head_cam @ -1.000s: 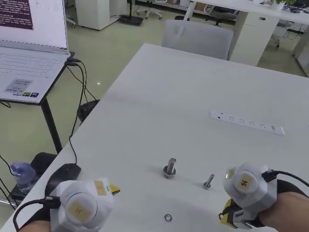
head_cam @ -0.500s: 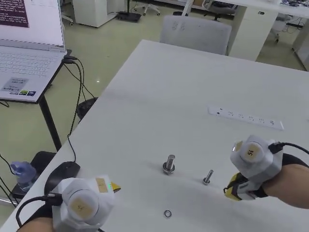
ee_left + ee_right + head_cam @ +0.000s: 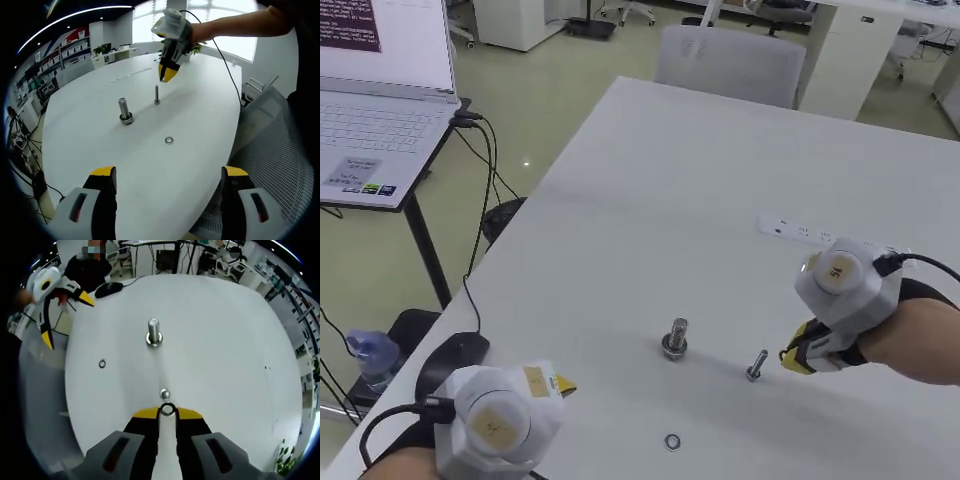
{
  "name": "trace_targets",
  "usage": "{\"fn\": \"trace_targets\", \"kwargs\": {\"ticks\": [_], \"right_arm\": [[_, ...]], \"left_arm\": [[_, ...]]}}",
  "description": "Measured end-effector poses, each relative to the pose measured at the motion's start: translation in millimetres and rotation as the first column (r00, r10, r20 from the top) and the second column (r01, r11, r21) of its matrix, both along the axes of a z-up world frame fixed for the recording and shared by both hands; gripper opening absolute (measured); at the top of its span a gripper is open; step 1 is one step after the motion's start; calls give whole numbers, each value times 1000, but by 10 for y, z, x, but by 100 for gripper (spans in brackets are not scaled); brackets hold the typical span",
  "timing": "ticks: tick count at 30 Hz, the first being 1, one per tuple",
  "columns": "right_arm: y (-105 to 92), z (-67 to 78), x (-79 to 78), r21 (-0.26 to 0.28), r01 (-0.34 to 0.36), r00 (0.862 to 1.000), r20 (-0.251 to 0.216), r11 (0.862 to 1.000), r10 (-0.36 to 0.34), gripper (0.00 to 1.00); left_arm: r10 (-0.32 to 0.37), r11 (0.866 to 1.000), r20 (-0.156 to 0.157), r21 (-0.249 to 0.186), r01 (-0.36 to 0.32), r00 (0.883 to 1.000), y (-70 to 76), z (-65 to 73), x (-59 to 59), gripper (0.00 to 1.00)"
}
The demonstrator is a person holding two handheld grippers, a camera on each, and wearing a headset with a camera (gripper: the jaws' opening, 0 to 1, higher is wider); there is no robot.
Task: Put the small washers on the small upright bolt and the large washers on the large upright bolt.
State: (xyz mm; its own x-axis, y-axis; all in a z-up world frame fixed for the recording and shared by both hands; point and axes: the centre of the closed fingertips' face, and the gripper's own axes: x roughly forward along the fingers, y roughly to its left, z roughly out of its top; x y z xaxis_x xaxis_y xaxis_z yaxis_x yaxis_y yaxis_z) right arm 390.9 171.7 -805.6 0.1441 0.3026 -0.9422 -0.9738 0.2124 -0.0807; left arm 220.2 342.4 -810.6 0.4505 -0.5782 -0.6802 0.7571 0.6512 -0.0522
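Right gripper (image 3: 792,358): jaws drawn nearly together, yellow tips clamped on a small washer (image 3: 168,409). In the right gripper view the washer sat edge-gripped between the two tips, its hole open to the camera.

The held washer hung just beside the top of the small bolt (image 3: 757,365), not over it. In the right gripper view the bolt's tip showed just ahead of the washer. Could not tell whether the two touched.

The small bolt stood upright on the white table (image 3: 700,200), shank bare. The large bolt (image 3: 675,338) stood upright near it, on the side toward the left gripper. It had a wider collar at its foot; could not tell whether that was the bolt head or a washer.

One loose washer (image 3: 672,441) lay flat on the table, nearer the person than both bolts and apart from them.

Left gripper (image 3: 169,172): jaws wide apart, nothing between them. It hovered over the near edge of the table, well apart from the bolts. In the left gripper view the loose washer lay ahead of the jaws, the two bolts beyond it, and the right gripper hung tip-down by the small bolt.

Also noted: a power strip (image 3: 800,231) lay on the table beyond the right gripper. An open laptop (image 3: 380,130) sat on a side stand off the table's left side. A grey chair (image 3: 730,65) stood at the far end.
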Motion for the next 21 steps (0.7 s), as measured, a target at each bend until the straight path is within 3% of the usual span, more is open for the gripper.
{"fn": "trace_targets", "kwargs": {"ticks": [10,21], "right_arm": [[165,-50,26,3,-21,1000,-10,1000,21,12],[173,-131,-2,-19,-37,999,-26,999,36,12]], "left_arm": [[7,1000,-9,-3,-7,1000,25,-29,-22,85],[1,1000,-5,4,-1,1000,39,-30,19,85]]}}
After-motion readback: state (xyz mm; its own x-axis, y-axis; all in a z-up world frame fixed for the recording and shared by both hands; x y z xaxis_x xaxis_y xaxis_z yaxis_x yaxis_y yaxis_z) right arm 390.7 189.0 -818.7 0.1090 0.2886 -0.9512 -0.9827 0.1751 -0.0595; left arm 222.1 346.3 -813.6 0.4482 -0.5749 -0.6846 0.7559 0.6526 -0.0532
